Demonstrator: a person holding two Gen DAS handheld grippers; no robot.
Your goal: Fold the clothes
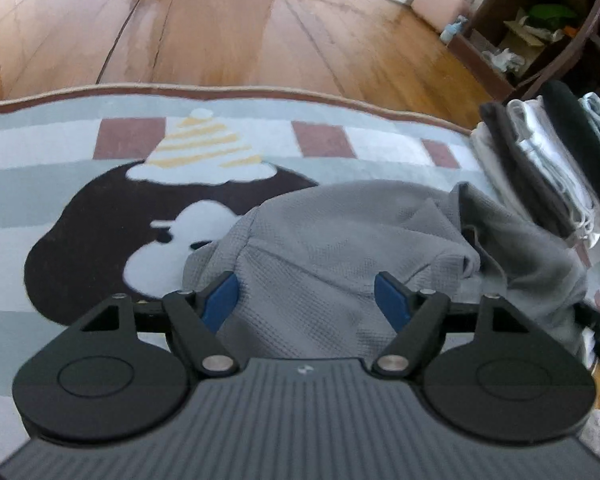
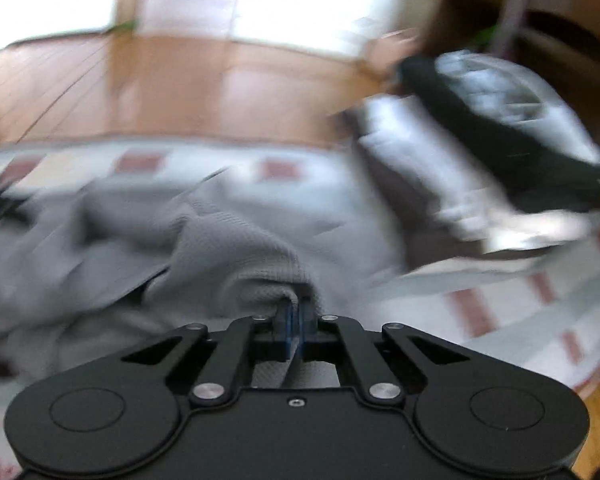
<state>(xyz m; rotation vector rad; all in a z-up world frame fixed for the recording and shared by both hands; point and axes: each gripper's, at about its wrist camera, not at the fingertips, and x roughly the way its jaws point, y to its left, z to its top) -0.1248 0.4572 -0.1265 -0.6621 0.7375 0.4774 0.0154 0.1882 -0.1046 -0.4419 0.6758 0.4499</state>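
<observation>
A rug [image 1: 52, 200] with a checked border lies on a wood floor [image 1: 220, 40], with a stack [image 1: 540, 168] of folded clothes at its right edge. A crumpled grey top [image 1: 340, 240] lies on the rug just left of the stack. The left gripper [image 1: 306, 300] is released, its blue pads [image 1: 222, 300] spread over the top's near edge, while the right gripper [image 2: 298, 316] is clenched on a fold of it.

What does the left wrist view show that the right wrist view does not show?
Only the left wrist view: the open left tongs over the grey waffle-knit garment, and the dark cartoon figure with a striped hat on the rug.

Only the right wrist view: the right tongs shut on a fold of that garment.

Both: the garment, the stack of folded clothes, and the wooden floor.
</observation>
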